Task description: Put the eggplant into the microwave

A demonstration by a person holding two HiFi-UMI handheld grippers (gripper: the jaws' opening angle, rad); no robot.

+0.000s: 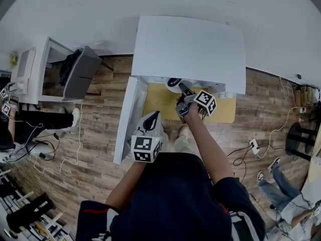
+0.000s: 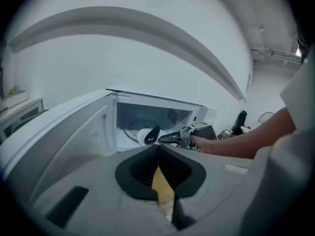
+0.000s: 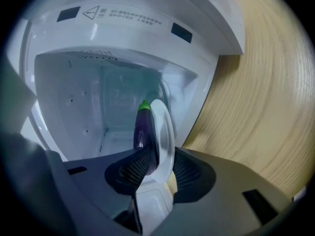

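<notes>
Purple, with a green stem cap, the eggplant (image 3: pixel 142 127) lies on a white plate (image 3: pixel 166 132) just inside the open mouth of the microwave (image 3: pixel 123 23). In the right gripper view its long axis runs from 6 to 12 o'clock, straight along the line of the jaws, with the stem at the 12 o'clock end pointing into the cavity. The view is rolled, so the plate appears on edge at the eggplant's 3 o'clock side.

The right gripper (image 3: pixel 158 156) is released. Its jaws stand apart with the near ends of eggplant and plate between them, and a gap shows at the plate side. Whether the other pad brushes the eggplant cannot be told.

In the head view the right gripper is at the cavity mouth, at 12 o'clock from the person. The left gripper (image 1: pixel 150 122) is at its 7 o'clock, beside the swung-out door (image 1: pixel 124 119). Its jaws are clenched tip to tip on nothing.

The right gripper is the nearer one. Any withdrawal probably has to run back toward 6 o'clock, along the eggplant's axis, to avoid dragging the plate out.
</notes>
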